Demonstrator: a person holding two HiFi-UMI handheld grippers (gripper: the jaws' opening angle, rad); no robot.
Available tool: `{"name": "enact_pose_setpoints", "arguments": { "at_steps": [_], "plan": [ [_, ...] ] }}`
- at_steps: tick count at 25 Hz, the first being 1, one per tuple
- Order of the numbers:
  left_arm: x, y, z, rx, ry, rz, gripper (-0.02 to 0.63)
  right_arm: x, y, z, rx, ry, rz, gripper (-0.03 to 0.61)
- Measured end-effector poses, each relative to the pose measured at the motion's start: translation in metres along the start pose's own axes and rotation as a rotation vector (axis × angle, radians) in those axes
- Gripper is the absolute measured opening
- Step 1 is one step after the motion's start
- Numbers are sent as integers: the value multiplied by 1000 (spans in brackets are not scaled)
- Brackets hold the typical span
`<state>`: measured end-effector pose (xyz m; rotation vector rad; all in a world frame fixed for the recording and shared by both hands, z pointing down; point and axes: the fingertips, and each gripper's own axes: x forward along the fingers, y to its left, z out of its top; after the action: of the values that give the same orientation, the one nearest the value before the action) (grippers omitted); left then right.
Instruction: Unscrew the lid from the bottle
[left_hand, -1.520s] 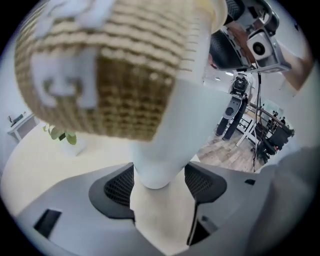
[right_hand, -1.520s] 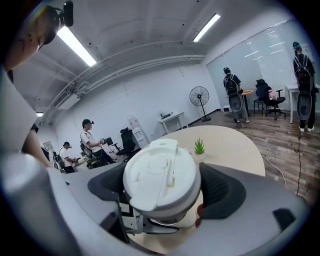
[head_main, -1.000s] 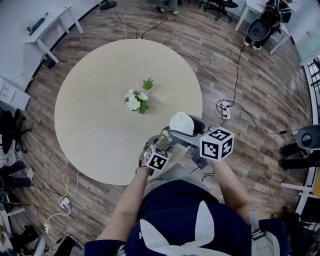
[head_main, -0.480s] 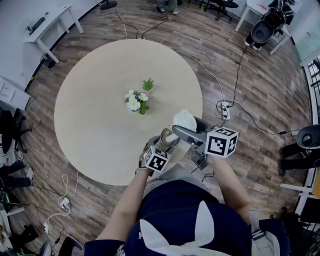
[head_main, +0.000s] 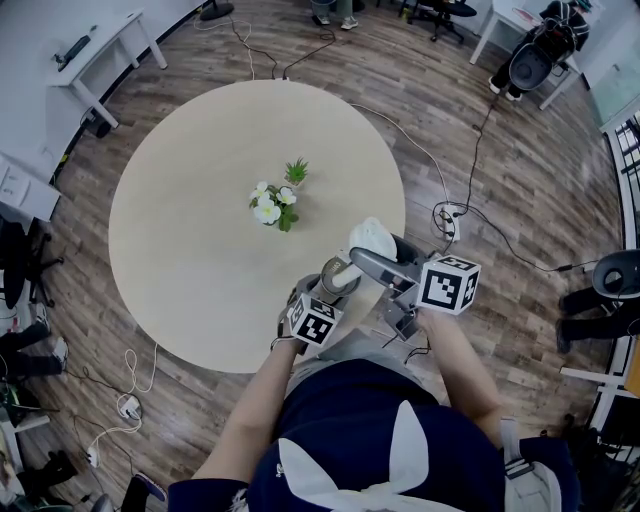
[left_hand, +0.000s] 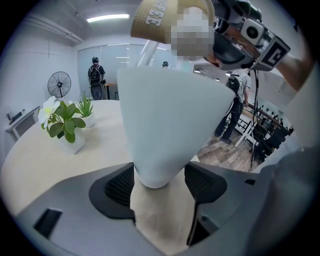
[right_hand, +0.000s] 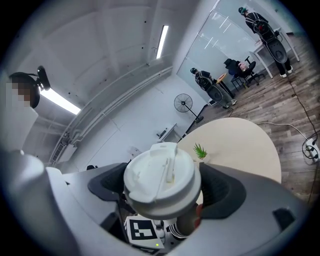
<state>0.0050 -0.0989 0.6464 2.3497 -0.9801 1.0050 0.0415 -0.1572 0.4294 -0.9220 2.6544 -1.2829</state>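
Over the near right edge of the round table (head_main: 190, 250) I hold a white bottle with a brown sleeve (head_main: 341, 271) in the air. Its white lid (head_main: 371, 238) has a raised spout. My left gripper (head_main: 335, 280) is shut on the bottle's narrow white base (left_hand: 165, 130), both pads pressing its sides. In the right gripper view, my right gripper (right_hand: 162, 187) is shut around the lid (right_hand: 161, 179), a pad on each side. The right gripper (head_main: 385, 258) comes in from the right in the head view, its marker cube behind it.
White flowers in a pot (head_main: 270, 206) and a small green plant (head_main: 296, 168) stand mid-table. Cables (head_main: 452, 214) trail on the wood floor to the right. A white desk (head_main: 95, 52) is at upper left. People and a fan (left_hand: 59, 84) are far off.
The right gripper's marker cube has swung slightly to the right and turned, and the lid has shifted a little up and right with it. The left gripper has stayed put.
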Motion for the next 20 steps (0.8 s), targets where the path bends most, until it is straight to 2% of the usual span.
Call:
{"name": "enact_pose_setpoints", "arguments": {
  "at_steps": [11,20],
  "plan": [
    [0,0,-1,3,2,0,324,-12,-1,9,74,-45,2,451],
    [-1,2,-3,-1,4,6,324,-17,3,19,82,-91,17,451]
  ]
}}
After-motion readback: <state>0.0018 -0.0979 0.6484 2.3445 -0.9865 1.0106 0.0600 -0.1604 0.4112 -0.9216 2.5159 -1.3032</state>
